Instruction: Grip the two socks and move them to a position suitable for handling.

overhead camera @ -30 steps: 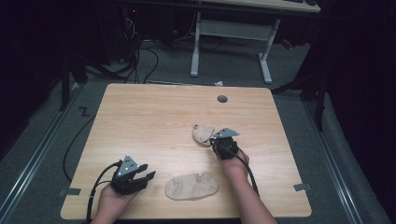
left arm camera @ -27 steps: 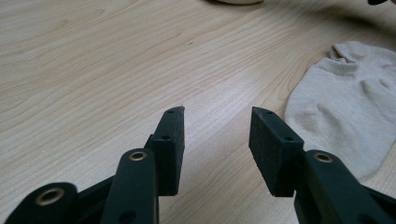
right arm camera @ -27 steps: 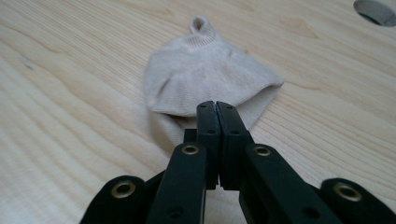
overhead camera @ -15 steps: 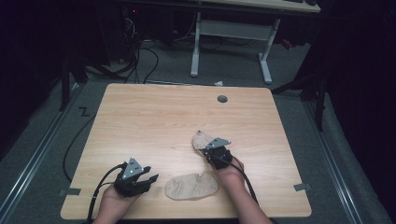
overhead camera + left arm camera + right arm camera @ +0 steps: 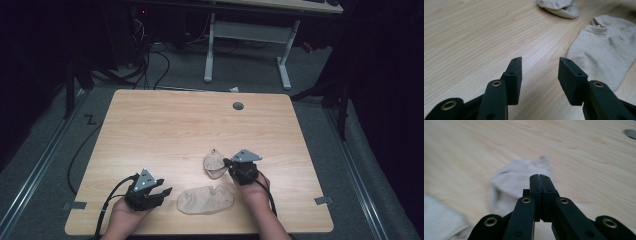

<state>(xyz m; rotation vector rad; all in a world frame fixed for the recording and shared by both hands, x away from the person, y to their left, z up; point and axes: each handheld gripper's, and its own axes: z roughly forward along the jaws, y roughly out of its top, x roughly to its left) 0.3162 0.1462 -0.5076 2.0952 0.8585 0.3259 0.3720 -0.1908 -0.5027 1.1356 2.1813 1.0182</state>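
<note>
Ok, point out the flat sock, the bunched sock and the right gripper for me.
flat sock (image 5: 205, 199), high view, middle of its foot.
bunched sock (image 5: 215, 163), high view, centre of the fabric.
right gripper (image 5: 539, 177), right gripper view, tips of its closed jaws.

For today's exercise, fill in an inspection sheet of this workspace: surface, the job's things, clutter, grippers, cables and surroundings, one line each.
Surface: light wooden table, grommet hole near its far edge.
Job's things: flat sock near the front edge; bunched sock just beyond it.
Clutter: nothing seen.
Grippers: left gripper open over bare wood beside the flat sock; right gripper shut, at the bunched sock, whether it pinches fabric unclear.
Cables: black gripper cable trailing off the front; floor cables.
Surroundings: dark room, white desk frame behind.
</note>
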